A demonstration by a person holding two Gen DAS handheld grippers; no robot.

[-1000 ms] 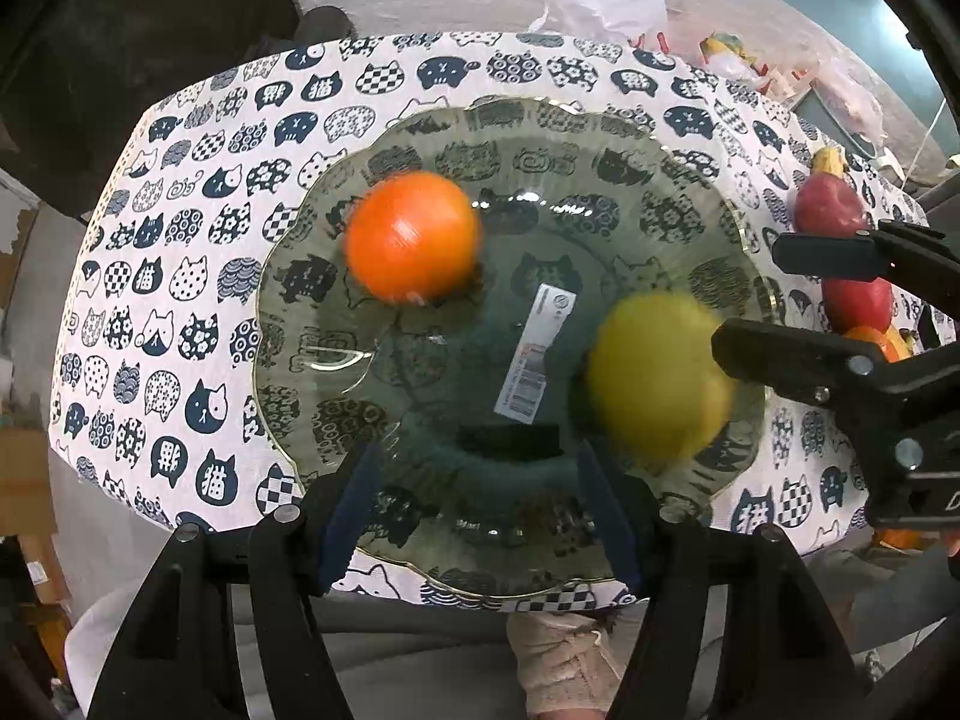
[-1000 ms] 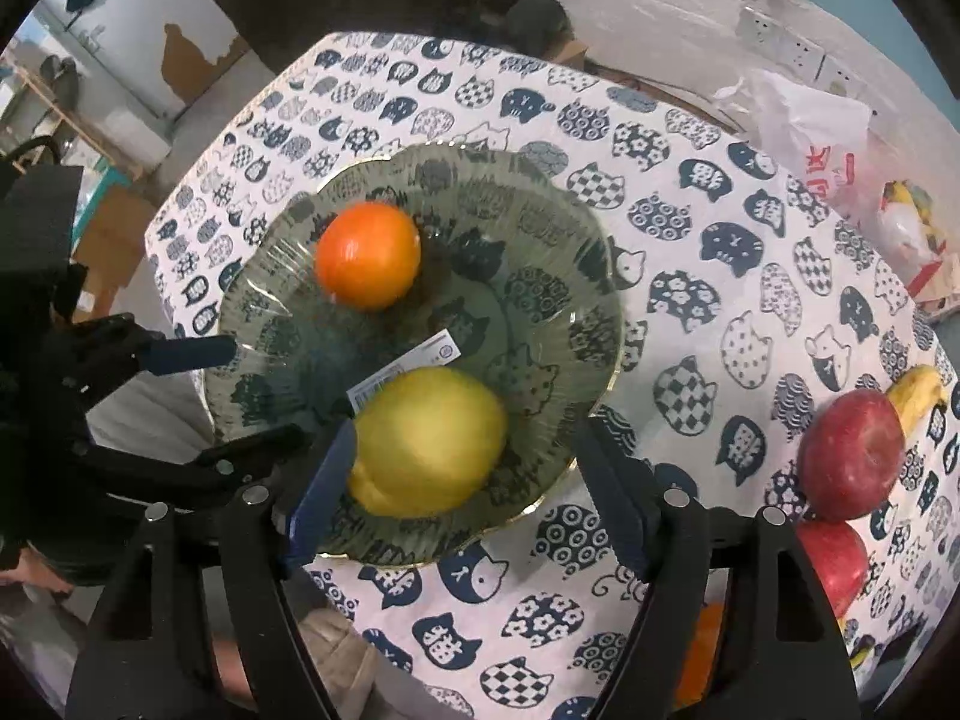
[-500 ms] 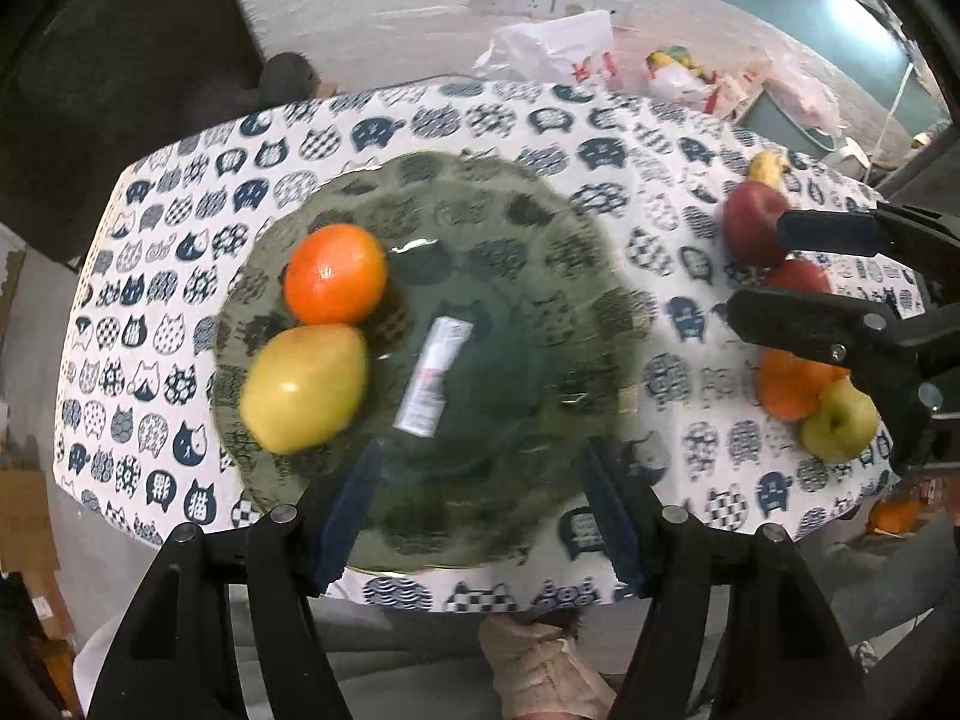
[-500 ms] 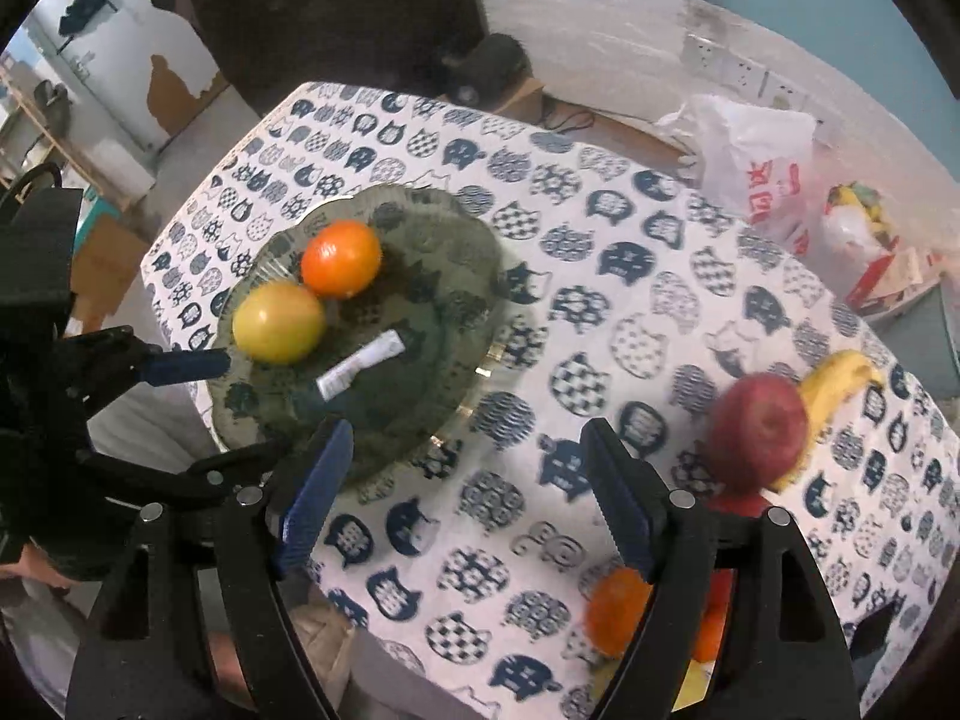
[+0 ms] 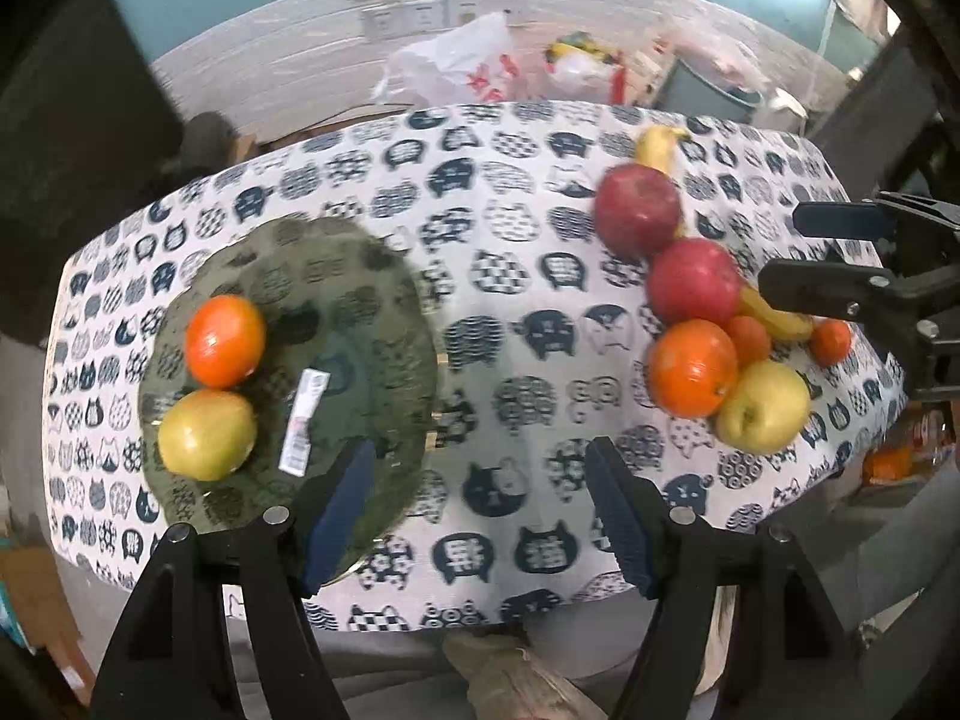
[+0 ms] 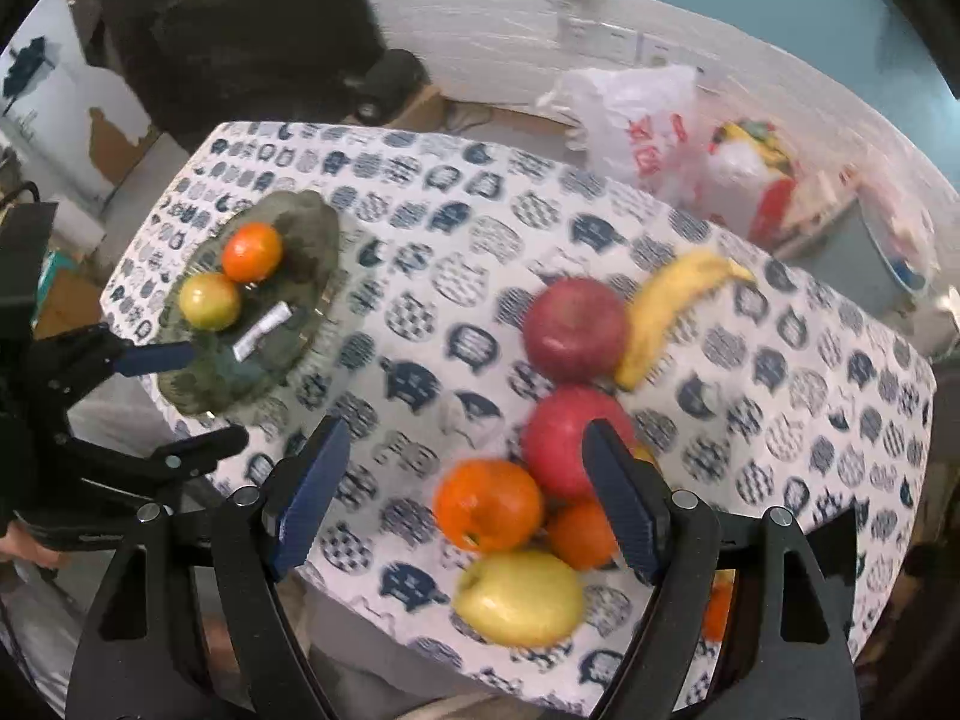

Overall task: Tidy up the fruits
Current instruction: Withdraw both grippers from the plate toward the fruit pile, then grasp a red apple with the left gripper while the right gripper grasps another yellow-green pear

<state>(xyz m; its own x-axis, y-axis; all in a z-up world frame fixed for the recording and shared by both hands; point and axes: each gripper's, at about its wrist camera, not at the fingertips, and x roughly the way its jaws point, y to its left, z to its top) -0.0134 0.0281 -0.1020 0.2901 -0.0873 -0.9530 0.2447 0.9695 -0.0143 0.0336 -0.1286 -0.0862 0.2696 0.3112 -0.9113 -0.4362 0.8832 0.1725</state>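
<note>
A green glass plate (image 5: 360, 300) (image 6: 300, 228) on the left of the cat-print table holds an orange (image 5: 225, 341) (image 6: 252, 252) and a yellow-green apple (image 5: 207, 433) (image 6: 210, 302). On the right lies a heap of fruit: two red apples (image 5: 637, 210) (image 6: 576, 330), an orange (image 5: 693, 367) (image 6: 489, 504), a yellow apple (image 5: 763, 415) (image 6: 519, 597), small oranges and a banana (image 6: 666, 306). My left gripper (image 5: 480, 516) is open and empty above the table's near edge. My right gripper (image 6: 465, 492) is open and empty above the fruit heap.
The cat-print tablecloth (image 5: 510, 312) covers a small table. White and clear plastic bags (image 6: 648, 120) and clutter sit behind it by the wall. A dark cabinet (image 6: 240, 30) stands at the back left. A barcode label (image 5: 303, 420) sticks to the plate.
Both grippers have moved right and back from the plate, so the fruit heap has come into view. The yellow-green apple left the right gripper and rolled beside the orange.
</note>
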